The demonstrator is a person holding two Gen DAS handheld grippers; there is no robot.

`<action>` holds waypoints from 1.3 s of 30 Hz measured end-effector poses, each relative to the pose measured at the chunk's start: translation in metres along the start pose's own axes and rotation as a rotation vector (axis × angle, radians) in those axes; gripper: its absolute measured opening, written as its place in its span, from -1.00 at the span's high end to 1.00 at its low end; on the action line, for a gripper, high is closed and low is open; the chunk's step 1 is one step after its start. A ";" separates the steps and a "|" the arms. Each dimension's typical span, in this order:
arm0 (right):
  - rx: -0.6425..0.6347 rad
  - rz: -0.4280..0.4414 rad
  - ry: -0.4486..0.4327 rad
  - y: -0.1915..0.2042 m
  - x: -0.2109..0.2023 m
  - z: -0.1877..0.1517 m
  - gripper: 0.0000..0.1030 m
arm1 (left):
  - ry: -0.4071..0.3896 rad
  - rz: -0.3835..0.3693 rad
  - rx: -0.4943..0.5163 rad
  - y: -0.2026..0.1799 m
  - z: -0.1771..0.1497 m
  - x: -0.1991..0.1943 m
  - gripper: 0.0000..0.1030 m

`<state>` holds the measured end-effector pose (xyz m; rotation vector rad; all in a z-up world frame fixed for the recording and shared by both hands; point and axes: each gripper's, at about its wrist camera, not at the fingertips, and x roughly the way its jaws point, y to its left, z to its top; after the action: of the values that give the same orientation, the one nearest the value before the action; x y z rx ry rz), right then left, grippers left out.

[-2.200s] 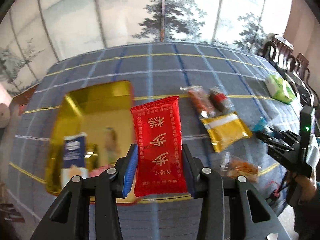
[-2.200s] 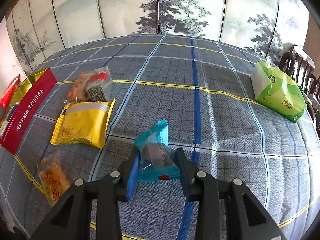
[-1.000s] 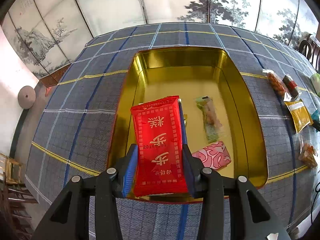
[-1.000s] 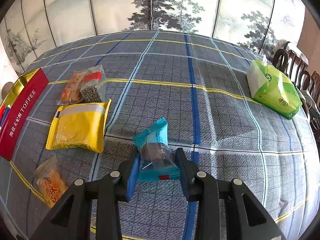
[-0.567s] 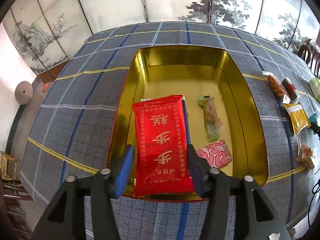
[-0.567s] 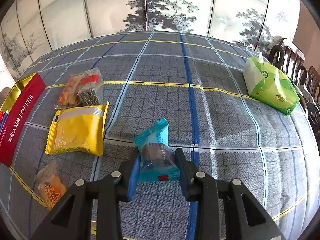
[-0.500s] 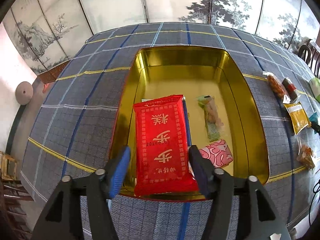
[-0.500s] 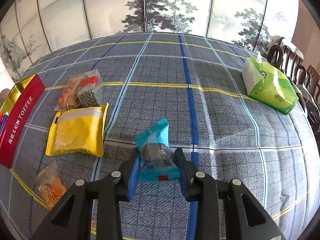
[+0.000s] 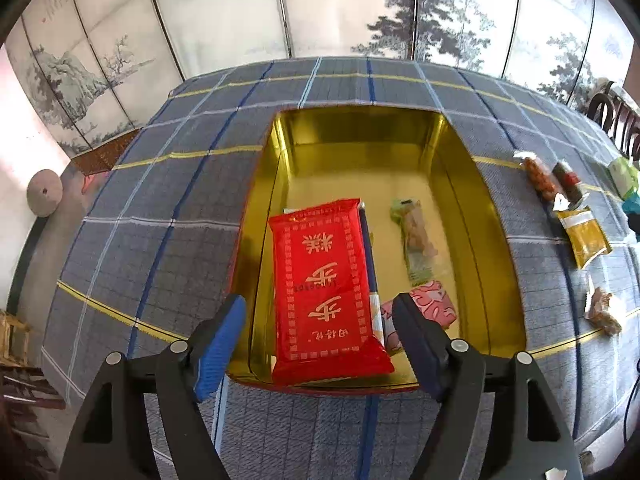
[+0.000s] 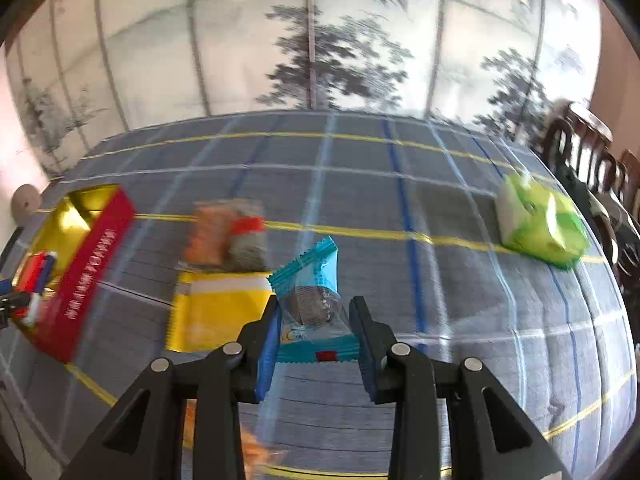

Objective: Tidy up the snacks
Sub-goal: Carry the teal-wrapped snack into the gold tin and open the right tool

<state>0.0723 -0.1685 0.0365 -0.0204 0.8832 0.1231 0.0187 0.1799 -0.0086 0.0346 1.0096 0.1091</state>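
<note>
Our right gripper (image 10: 314,330) pinches the teal snack packet (image 10: 310,300) at lower centre, the gold tin (image 10: 80,216) lying far at mid-left, while our left gripper (image 9: 318,338) spreads its jaws, clear of the red packet (image 9: 326,292) lying lengthwise in the tin.

Wall: pale folding screen painted with ink trees (image 9: 360,12)
Chairs: dark carved wooden chairs (image 10: 592,152), far right
Light: daylight

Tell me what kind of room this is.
Probably a home dining room: a table under a plaid tablecloth, dark wooden chairs along its side, and a painted folding screen behind it.
</note>
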 end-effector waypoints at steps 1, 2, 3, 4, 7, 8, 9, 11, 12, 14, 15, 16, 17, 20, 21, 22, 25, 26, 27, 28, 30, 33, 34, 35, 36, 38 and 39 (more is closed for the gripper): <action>-0.011 0.015 -0.006 0.008 -0.002 0.002 0.34 | -0.010 -0.005 -0.005 0.002 0.000 -0.004 -0.47; -0.025 0.032 -0.010 0.018 -0.004 0.004 0.34 | -0.017 -0.009 -0.009 0.003 0.000 -0.006 -0.48; -0.036 0.050 -0.013 0.027 -0.005 0.006 0.34 | -0.024 -0.010 -0.015 0.005 0.000 -0.010 -0.48; -0.046 0.069 -0.015 0.036 -0.006 0.007 0.34 | -0.031 -0.009 -0.024 0.007 0.000 -0.014 -0.49; -0.089 0.135 -0.015 0.071 -0.007 0.008 0.34 | -0.054 -0.012 -0.054 0.018 0.000 -0.025 -0.52; -0.101 0.150 -0.014 0.080 -0.007 0.008 0.34 | -0.060 -0.003 -0.063 0.021 -0.001 -0.028 -0.54; -0.116 0.169 -0.012 0.091 -0.007 0.008 0.34 | -0.068 0.007 -0.069 0.025 -0.002 -0.032 -0.55; -0.152 0.203 -0.009 0.115 -0.005 0.008 0.34 | -0.077 0.029 -0.081 0.033 -0.005 -0.037 -0.57; -0.164 0.215 -0.006 0.123 -0.005 0.009 0.34 | -0.080 0.042 -0.092 0.038 -0.007 -0.039 -0.57; -0.197 0.244 -0.001 0.145 -0.003 0.008 0.34 | -0.076 0.053 -0.108 0.045 -0.012 -0.041 -0.57; -0.209 0.253 0.000 0.152 -0.003 0.007 0.34 | -0.072 0.060 -0.118 0.050 -0.014 -0.041 -0.57; -0.223 0.264 0.002 0.160 -0.002 0.006 0.34 | -0.065 0.071 -0.128 0.055 -0.017 -0.041 -0.57; -0.239 0.278 0.006 0.172 0.000 0.006 0.34 | -0.061 0.076 -0.133 0.058 -0.019 -0.041 -0.57; -0.275 0.300 0.012 0.193 0.001 0.005 0.34 | -0.048 0.090 -0.154 0.067 -0.026 -0.040 -0.57; -0.288 0.306 0.013 0.200 0.002 0.005 0.34 | -0.043 0.093 -0.158 0.070 -0.028 -0.039 -0.57; -0.303 0.313 0.016 0.208 0.004 0.006 0.34 | -0.040 0.101 -0.160 0.073 -0.029 -0.039 -0.57; -0.334 0.324 0.025 0.225 0.007 0.006 0.34 | -0.035 0.119 -0.170 0.079 -0.033 -0.039 -0.58; -0.341 0.327 0.029 0.228 0.008 0.007 0.34 | -0.033 0.123 -0.176 0.082 -0.034 -0.039 -0.59; -0.350 0.327 0.032 0.232 0.010 0.007 0.34 | -0.031 0.123 -0.181 0.084 -0.034 -0.039 -0.61; -0.359 0.326 0.036 0.236 0.011 0.006 0.34 | -0.030 0.124 -0.187 0.087 -0.035 -0.040 -0.64; -0.375 0.327 0.042 0.242 0.013 0.006 0.34 | -0.031 0.130 -0.198 0.092 -0.037 -0.040 -0.65; -0.390 0.327 0.048 0.248 0.017 0.005 0.34 | -0.027 0.135 -0.207 0.097 -0.039 -0.040 -0.66; -0.389 0.330 0.052 0.250 0.018 0.005 0.34 | -0.026 0.138 -0.211 0.099 -0.039 -0.040 -0.66; -0.389 0.332 0.056 0.252 0.020 0.005 0.34 | -0.025 0.140 -0.215 0.101 -0.040 -0.040 -0.66; -0.395 0.331 0.059 0.255 0.022 0.004 0.34 | -0.021 0.141 -0.218 0.102 -0.040 -0.039 -0.66; -0.406 0.330 0.064 0.261 0.025 0.002 0.34 | -0.010 0.140 -0.222 0.104 -0.041 -0.038 -0.66; -0.412 0.331 0.066 0.263 0.026 0.002 0.34 | -0.009 0.139 -0.224 0.105 -0.042 -0.037 -0.66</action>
<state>0.0594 0.0955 0.0260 -0.2638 0.9098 0.6156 -0.0442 0.2790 0.0090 -0.0993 0.9810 0.3477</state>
